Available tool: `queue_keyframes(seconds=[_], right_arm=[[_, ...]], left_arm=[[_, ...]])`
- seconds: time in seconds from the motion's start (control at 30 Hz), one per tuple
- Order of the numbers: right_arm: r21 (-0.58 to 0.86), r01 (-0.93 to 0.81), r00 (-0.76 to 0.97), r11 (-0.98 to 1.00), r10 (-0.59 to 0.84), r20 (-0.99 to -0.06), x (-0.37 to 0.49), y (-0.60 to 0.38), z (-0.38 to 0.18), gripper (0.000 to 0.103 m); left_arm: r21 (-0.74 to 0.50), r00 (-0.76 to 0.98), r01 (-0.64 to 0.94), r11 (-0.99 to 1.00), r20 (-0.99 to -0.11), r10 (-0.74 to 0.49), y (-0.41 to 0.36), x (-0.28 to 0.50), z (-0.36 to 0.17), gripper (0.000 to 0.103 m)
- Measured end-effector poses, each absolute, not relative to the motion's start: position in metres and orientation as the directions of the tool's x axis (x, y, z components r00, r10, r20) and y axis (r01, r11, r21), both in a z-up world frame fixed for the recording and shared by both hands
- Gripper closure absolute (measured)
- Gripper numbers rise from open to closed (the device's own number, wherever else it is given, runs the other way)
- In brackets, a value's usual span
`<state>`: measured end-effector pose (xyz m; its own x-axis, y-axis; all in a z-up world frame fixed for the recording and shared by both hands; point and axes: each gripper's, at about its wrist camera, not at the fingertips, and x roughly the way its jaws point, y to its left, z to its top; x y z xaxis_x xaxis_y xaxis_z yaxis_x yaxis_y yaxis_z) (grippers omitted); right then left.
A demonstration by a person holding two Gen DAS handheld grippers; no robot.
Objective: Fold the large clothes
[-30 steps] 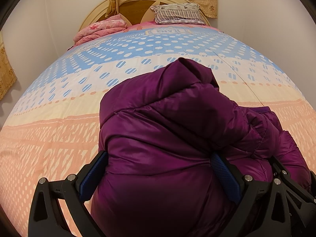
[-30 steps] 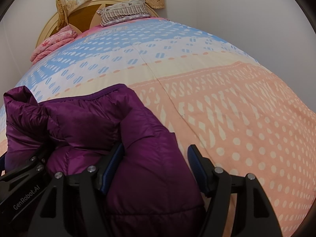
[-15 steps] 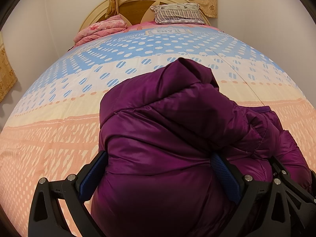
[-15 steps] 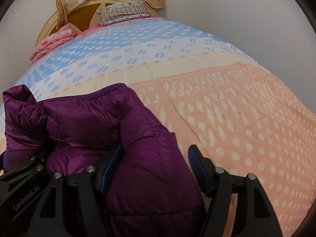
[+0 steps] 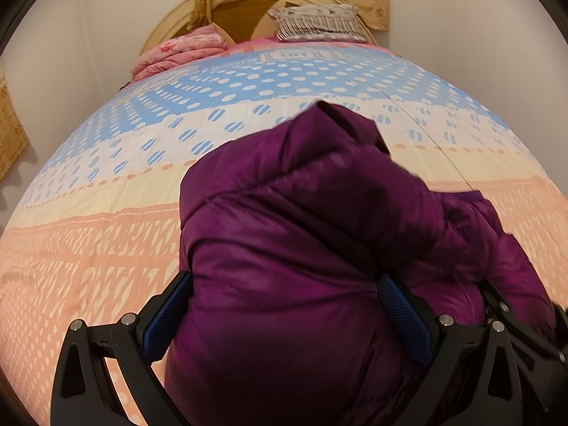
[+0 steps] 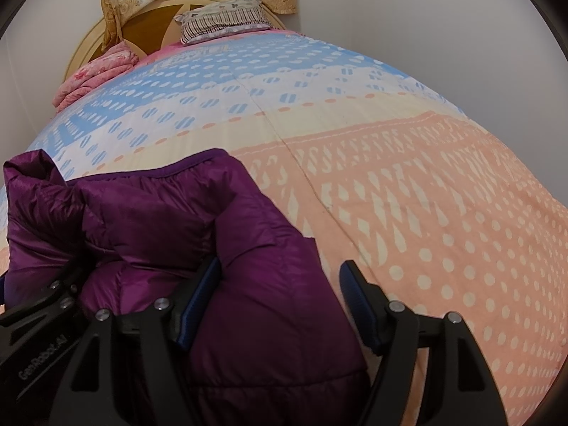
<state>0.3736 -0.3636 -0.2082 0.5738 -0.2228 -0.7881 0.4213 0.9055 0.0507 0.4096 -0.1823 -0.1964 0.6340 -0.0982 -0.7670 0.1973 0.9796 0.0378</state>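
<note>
I had the purple puffer jacket [image 5: 294, 248] bundled at the near edge of the bed, on the peach band of the quilt [image 5: 88, 248], with both claws spread wide around it. My left gripper [image 5: 284, 316] straddled the thick near fold, its blue pads [image 5: 163, 323] seeming to lie against the padding on both sides, jaws far apart, so I judged it bracing the bulk, not pinching it. My right gripper [image 6: 280, 305] also stood parted: its left pad touched the fabric, while the right pad showed apart from the jacket, over bare quilt. To do this step well, I judged I should press the puffy layers down evenly and keep the bound hem [image 6: 170, 172] square before closing on any edge, since the slick padding looked likely to spring back. The quilt lay open far and right of the jacket, giving plenty of room to spread it. The pink blanket [image 5: 177, 53] and striped pillow [image 5: 319, 26] sat well apart by the headboard [image 6: 149, 25], and walls closed in both sides.
</note>
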Motion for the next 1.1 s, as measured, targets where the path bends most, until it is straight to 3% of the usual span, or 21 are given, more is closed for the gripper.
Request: queue_keyframes(seconds=[0.1,0.23,0.57,0.77,0.93,1.0,1.1], right_arm=[[0.082,0.400,0.583,0.913,-0.184,-0.791,0.370,-0.365,-0.204,0.029],[0.155,0.354,0.650,0.922,-0.123,-0.750,0.343,-0.362,-0.187,0.017],[0.271,0.253,0.684,0.929,0.026,-0.729,0.307,-0.358,-0.198,0.017],[0.303,0.208,0.682,0.930,0.085,-0.727,0.308,-0.357,-0.205,0.027],[0.379,0.142,0.687,0.915,0.184,-0.703,0.306,-0.358,-0.208,0.056],[0.387,0.122,0.703,0.914,0.196,-0.684,0.300,-0.357,-0.206,0.065],[0.383,0.107,0.722,0.917,0.193,-0.664,0.292,-0.352,-0.199,0.073]], left_arm=[[-0.020,0.640,0.229,0.973,-0.750,-0.166,-0.158,0.387,-0.179,0.001],[-0.076,0.664,0.249,0.966,-0.713,-0.227,-0.107,0.352,-0.162,0.001],[-0.216,0.612,0.265,0.940,-0.716,-0.337,-0.074,0.335,-0.195,0.001],[-0.271,0.579,0.328,0.905,-0.699,-0.419,-0.084,0.346,-0.203,0.002],[-0.289,0.576,0.367,0.884,-0.676,-0.460,-0.101,0.339,-0.201,0.027],[-0.264,0.590,0.373,0.890,-0.673,-0.447,-0.103,0.335,-0.196,0.043],[-0.234,0.609,0.386,0.892,-0.662,-0.437,-0.104,0.328,-0.186,0.061]])
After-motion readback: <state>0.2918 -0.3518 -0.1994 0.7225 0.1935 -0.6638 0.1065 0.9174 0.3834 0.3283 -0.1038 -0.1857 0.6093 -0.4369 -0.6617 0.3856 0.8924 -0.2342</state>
